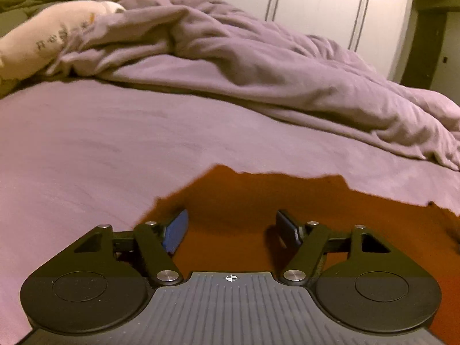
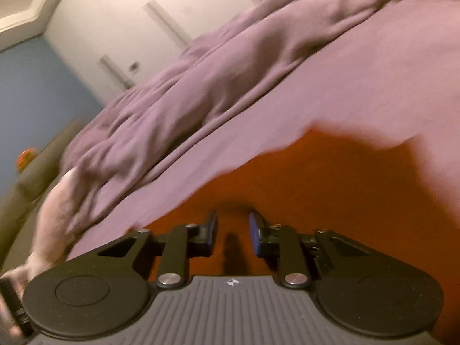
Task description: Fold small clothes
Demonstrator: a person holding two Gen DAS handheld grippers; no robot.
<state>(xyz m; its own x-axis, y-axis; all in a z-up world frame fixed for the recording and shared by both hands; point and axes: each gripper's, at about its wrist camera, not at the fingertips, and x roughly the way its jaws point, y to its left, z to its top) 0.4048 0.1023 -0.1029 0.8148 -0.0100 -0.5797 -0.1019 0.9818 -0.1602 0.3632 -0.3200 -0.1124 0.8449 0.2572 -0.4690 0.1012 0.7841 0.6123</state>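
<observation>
An orange garment lies flat on the purple bed sheet, its ragged far edge ahead of the fingers. My left gripper hovers low over it with its jaws wide apart and nothing between the blue pads. In the tilted, blurred right wrist view the same orange garment fills the lower right. My right gripper sits just above the garment with a narrow gap between its pads, and only flat cloth shows through that gap.
A crumpled purple duvet is heaped across the far side of the bed. A cream printed pillow lies at the far left. White wardrobe doors stand behind the bed. Bare sheet stretches beyond the garment.
</observation>
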